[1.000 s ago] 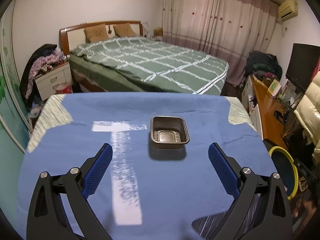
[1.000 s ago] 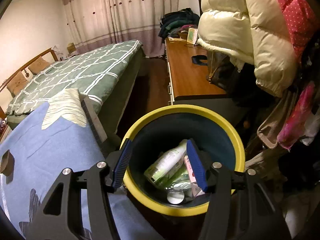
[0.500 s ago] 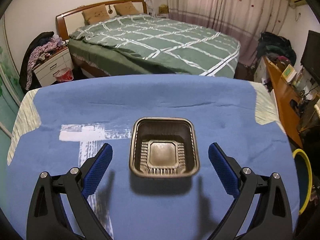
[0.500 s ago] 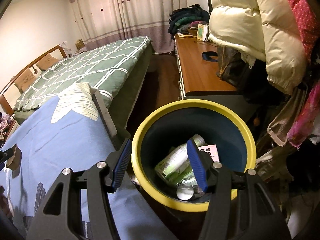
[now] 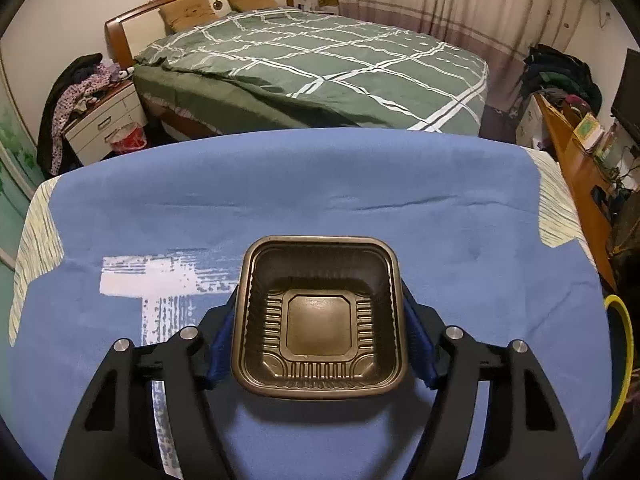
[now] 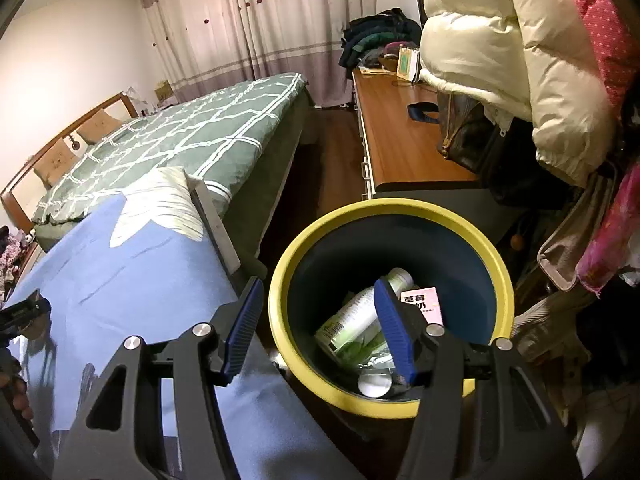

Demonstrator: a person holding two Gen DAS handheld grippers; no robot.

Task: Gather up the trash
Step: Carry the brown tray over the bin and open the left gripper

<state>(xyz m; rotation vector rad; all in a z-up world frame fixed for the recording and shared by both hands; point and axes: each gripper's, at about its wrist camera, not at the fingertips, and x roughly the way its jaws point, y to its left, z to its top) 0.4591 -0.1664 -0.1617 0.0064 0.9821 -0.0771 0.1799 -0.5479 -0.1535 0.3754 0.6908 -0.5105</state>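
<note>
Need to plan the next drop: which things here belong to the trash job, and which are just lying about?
Job:
- plastic tray, between the left gripper pads
- bin with bottle and carton inside
- right gripper, open

Lying about:
- bed
- desk
- white coat
- handbag

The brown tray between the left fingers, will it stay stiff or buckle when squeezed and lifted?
The tray looks like thin ribbed plastic, so its walls will probably flex. It is empty, so likely very light. Its glossy, sloped sides may slip from the left hand-held gripper.
</note>
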